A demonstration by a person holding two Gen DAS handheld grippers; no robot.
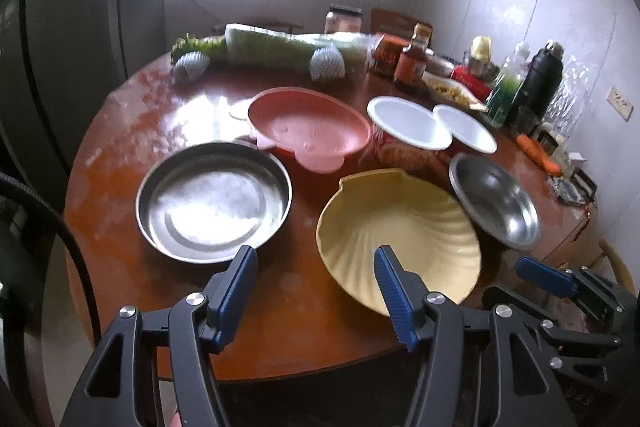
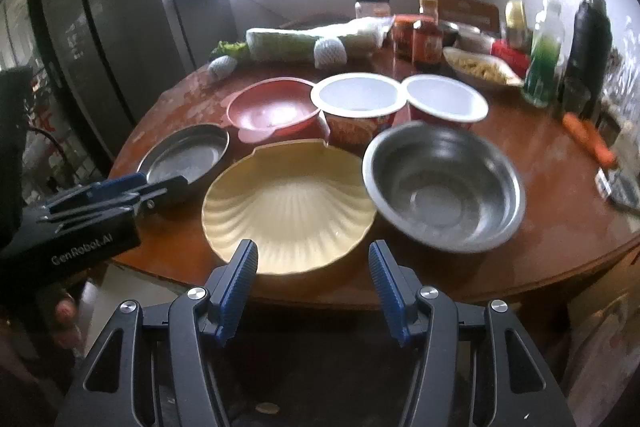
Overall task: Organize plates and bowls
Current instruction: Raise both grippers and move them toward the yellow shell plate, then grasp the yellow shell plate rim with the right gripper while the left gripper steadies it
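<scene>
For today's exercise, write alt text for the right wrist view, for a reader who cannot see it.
An open right gripper hangs empty above a yellow shell-shaped dish at the near edge of a round wooden table. Beside it sit a steel bowl, a steel plate, a pink bowl and two white-lined cups.

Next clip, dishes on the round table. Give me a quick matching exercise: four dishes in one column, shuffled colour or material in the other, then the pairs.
Things:
1. shell-shaped dish
2. flat round pan
3. handled bowl
4. two paper cups

Descriptions:
A. white inside, red outside
B. pale yellow, ribbed
C. pinkish red
D. shiny metal, flat bottom

Pairs: 1-B, 2-D, 3-C, 4-A
</scene>
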